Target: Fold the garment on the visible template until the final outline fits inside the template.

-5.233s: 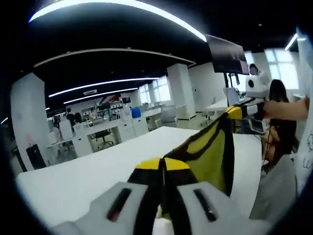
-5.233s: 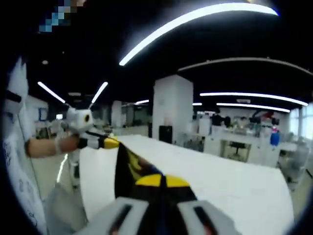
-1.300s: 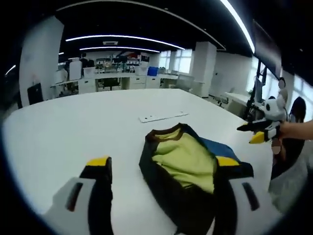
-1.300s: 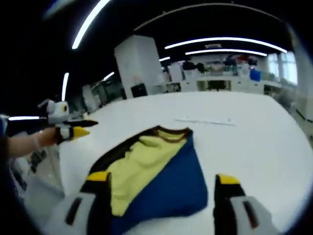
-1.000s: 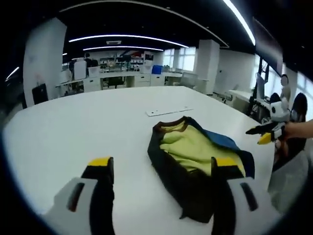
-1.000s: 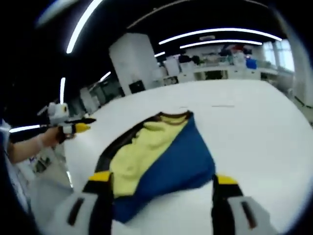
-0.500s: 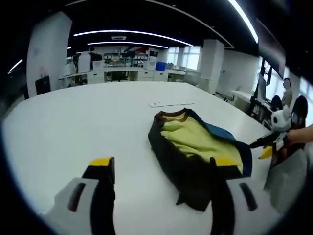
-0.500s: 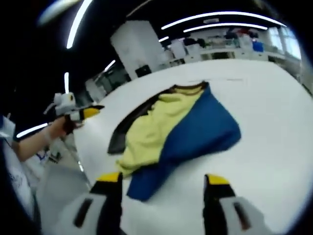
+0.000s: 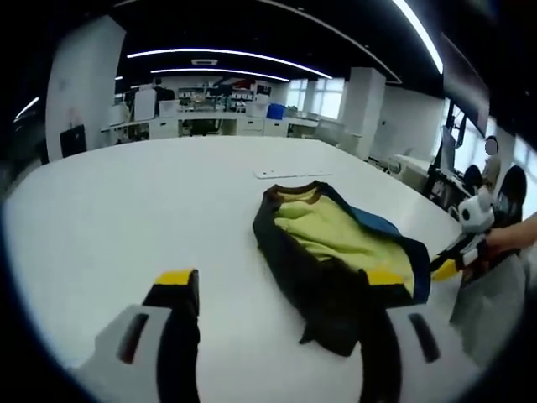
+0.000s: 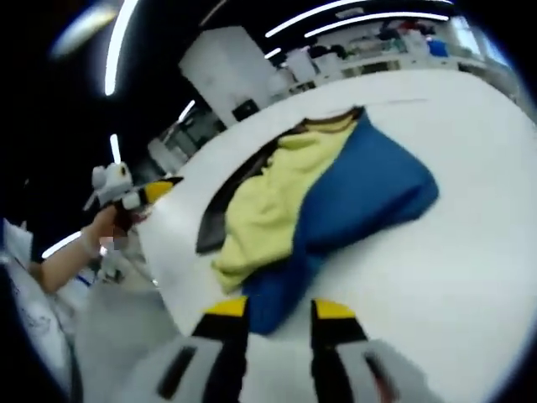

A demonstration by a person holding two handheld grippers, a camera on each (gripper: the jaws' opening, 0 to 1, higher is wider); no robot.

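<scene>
Right gripper view: one garment (image 10: pixel 336 193) lies ahead of the right gripper (image 10: pixel 278 309), jaws narrowly apart; left gripper (image 9: pixel 277 277) spread wide.

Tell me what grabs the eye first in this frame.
The crumpled garment in yellow, blue and black, lying in a heap on the big white table. In the left gripper view the left gripper frames it with its yellow-tipped fingers wide apart; in the right gripper view the right gripper sits close to the blue corner, its fingers nearly together.
</scene>
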